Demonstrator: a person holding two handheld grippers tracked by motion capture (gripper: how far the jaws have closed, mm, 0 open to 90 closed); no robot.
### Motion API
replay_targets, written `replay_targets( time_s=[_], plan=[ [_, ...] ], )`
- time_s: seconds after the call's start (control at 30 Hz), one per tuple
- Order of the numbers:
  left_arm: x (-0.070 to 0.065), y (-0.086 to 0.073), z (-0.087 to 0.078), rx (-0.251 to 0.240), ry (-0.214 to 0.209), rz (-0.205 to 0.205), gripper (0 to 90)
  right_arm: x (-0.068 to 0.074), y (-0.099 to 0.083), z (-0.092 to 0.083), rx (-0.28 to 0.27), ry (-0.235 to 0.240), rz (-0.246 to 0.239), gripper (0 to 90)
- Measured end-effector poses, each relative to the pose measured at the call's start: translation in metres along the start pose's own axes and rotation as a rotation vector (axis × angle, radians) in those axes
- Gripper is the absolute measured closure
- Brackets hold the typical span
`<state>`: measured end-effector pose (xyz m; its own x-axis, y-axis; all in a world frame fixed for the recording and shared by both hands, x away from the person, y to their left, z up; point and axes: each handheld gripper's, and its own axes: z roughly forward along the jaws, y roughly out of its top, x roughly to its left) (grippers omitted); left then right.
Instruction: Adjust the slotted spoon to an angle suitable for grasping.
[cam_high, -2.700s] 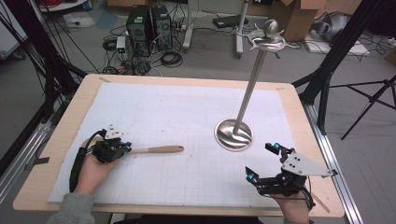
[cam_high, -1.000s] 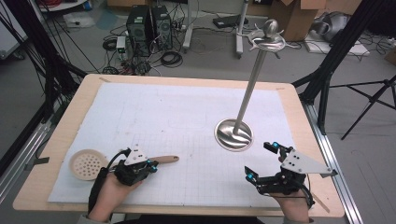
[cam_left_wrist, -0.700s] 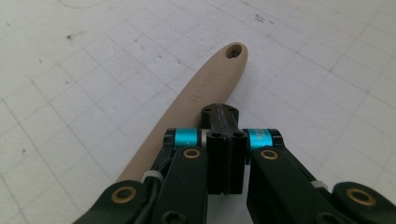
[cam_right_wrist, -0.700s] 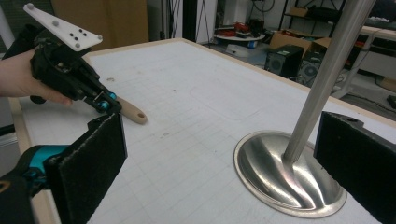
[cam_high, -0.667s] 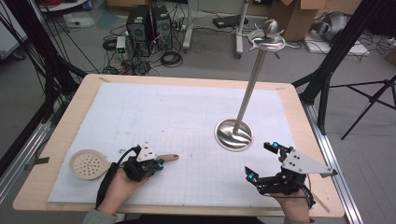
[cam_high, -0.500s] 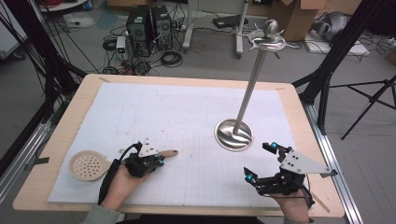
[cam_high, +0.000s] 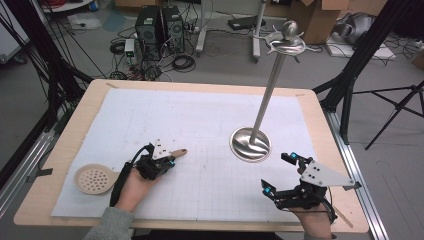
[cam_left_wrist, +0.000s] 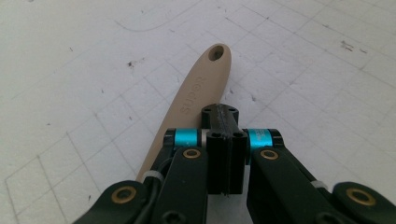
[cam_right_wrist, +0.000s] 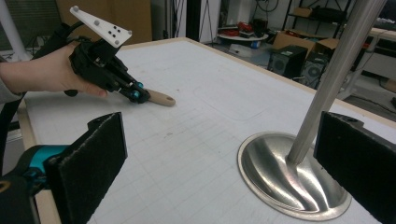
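Observation:
A beige slotted spoon (cam_high: 93, 179) lies at the front left of the white mat, with its handle (cam_left_wrist: 196, 88) pointing right and away. My left gripper (cam_high: 167, 161) is low over the handle near its holed end. Its jaws are shut pad to pad (cam_left_wrist: 219, 114), and the handle passes beside and under them, not between them. The right gripper view shows that left gripper (cam_right_wrist: 135, 95) tipped down onto the handle (cam_right_wrist: 161, 99). My right gripper (cam_high: 279, 174) rests open at the front right with nothing between its fingers (cam_right_wrist: 88, 163).
A steel stand with a round base (cam_high: 250, 145) and a tall pole (cam_high: 270, 85) rises right of centre, just beyond my right gripper. The wooden table edge (cam_high: 200, 86) frames the mat. Cables, computer cases and tripods lie on the floor beyond.
My left gripper slid right along the spoon handle toward its end, uncovering the round head. The handle end swung slightly away. The right gripper stayed still.

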<state>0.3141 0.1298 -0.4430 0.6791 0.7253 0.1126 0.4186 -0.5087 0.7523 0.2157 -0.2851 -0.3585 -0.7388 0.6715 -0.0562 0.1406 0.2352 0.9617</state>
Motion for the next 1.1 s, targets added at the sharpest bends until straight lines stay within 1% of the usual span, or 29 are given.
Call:
replay_targets(
  time_s=[0.23, 0.27, 0.33, 0.5, 0.53, 0.57, 0.6, 0.67, 0.7, 0.73, 0.8, 0.83, 0.9, 0.97, 1.03, 1.07, 1.1],
  plan=[
    [0.001, -0.001, 0.0, -0.008, 0.007, -0.013, 89.6, 0.001, 0.0, 0.002, 0.008, 0.005, -0.004, 1.6],
    [0.001, -0.001, -0.001, -0.011, -0.001, -0.012, 89.5, 0.001, 0.0, 0.002, 0.007, 0.007, -0.01, 1.5],
    [0.001, -0.003, -0.005, -0.029, -0.021, -0.014, 89.6, 0.001, 0.0, 0.001, 0.004, 0.006, -0.002, 1.5],
    [0.005, -0.009, -0.019, -0.053, -0.041, -0.025, 89.6, -0.001, -0.001, 0.001, 0.002, -0.005, -0.005, 1.6],
    [0.006, -0.01, -0.022, -0.063, -0.046, -0.027, 89.5, 0.0, -0.001, 0.001, 0.008, -0.001, 0.002, 1.6],
    [0.007, -0.011, -0.026, -0.068, -0.051, -0.024, 89.5, 0.0, -0.001, 0.001, 0.008, -0.003, 0.0, 1.6],
    [0.007, -0.012, -0.031, -0.078, -0.054, -0.029, 89.5, 0.0, -0.001, 0.001, 0.007, -0.001, -0.001, 1.5],
    [0.009, -0.013, -0.039, -0.094, -0.065, -0.019, 89.6, 0.0, 0.0, 0.002, 0.006, -0.001, -0.007, 1.5],
    [0.01, -0.014, -0.043, -0.098, -0.068, -0.015, 89.5, 0.001, 0.0, 0.002, 0.012, 0.004, 0.0, 1.5],
    [0.011, -0.014, -0.047, -0.101, -0.074, -0.014, 89.5, 0.001, 0.0, 0.003, 0.014, 0.001, -0.009, 1.5],
    [0.014, -0.015, -0.056, -0.098, -0.073, 0.006, 89.2, 0.001, -0.001, 0.004, 0.012, 0.002, -0.008, 1.5],
    [0.015, -0.016, -0.059, -0.103, -0.083, 0.008, 87.0, 0.001, 0.0, 0.004, 0.016, 0.002, -0.007, 1.5],
    [0.018, -0.017, -0.067, -0.11, -0.092, 0.019, 78.2, 0.001, 0.0, 0.005, 0.019, 0.006, -0.006, 1.5],
    [0.021, -0.018, -0.074, -0.114, -0.102, 0.022, 70.9, 0.001, 0.0, 0.006, 0.017, 0.009, -0.011, 1.5],
    [0.023, -0.019, -0.081, -0.117, -0.102, 0.033, 64.0, 0.001, 0.0, 0.007, 0.015, 0.011, -0.012, 1.5],
    [0.025, -0.019, -0.085, -0.112, -0.109, 0.038, 61.5, 0.001, 0.0, 0.008, 0.015, 0.014, -0.011, 1.6],
    [0.027, -0.019, -0.087, -0.102, -0.114, 0.028, 58.6, 0.001, 0.001, 0.008, 0.017, 0.013, -0.011, 1.6]
  ],
)
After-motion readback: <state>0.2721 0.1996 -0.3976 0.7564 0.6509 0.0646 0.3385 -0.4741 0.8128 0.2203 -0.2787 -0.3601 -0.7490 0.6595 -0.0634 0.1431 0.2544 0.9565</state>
